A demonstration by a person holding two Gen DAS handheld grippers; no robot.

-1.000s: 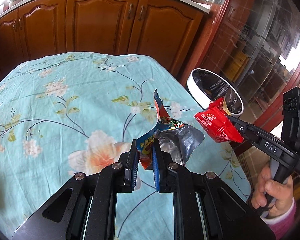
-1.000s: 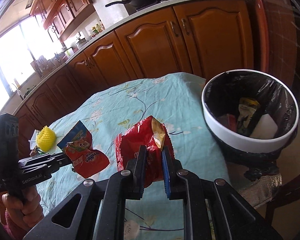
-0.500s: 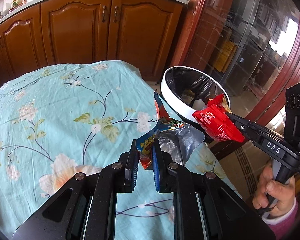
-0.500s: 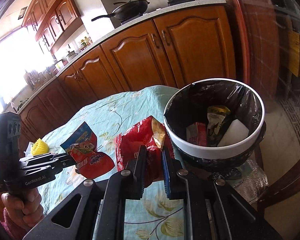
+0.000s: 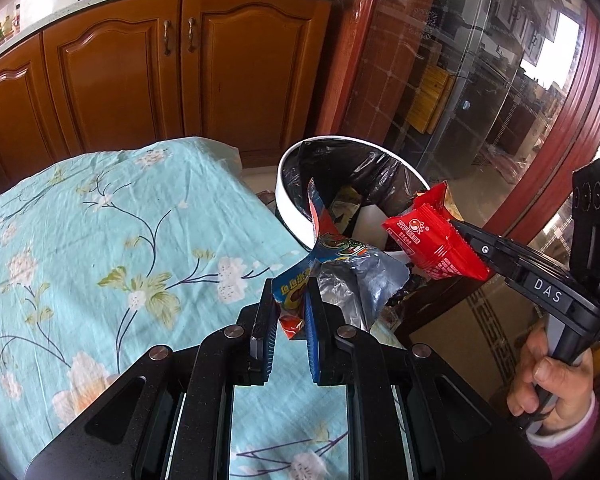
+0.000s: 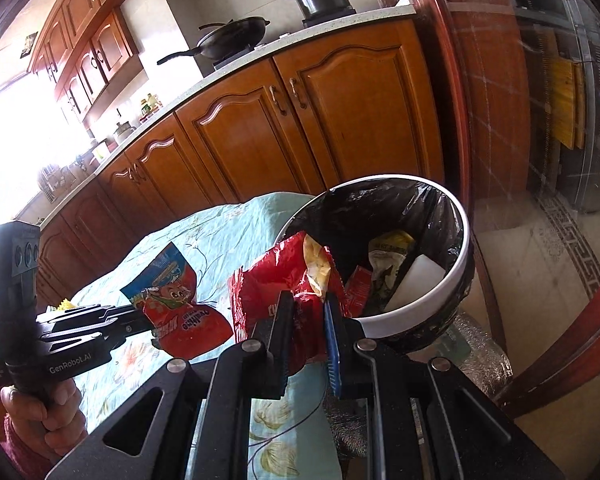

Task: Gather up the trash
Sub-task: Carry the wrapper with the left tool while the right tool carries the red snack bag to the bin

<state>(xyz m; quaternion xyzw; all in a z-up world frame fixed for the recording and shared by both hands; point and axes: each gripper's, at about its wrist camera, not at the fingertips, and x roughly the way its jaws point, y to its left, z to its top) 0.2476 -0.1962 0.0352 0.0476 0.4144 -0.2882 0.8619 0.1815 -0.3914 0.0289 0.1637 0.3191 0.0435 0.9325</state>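
Left gripper (image 5: pixel 291 312) fingers pinching blue snack wrapper (image 5: pixel 332 256) just short of bin (image 5: pixel 290 216) rim; right gripper (image 6: pixel 306 320) fingers pinching red chip bag (image 6: pixel 284 268) at rim; step: carry-to-bin; next: clear rim, spread fingers, drop.
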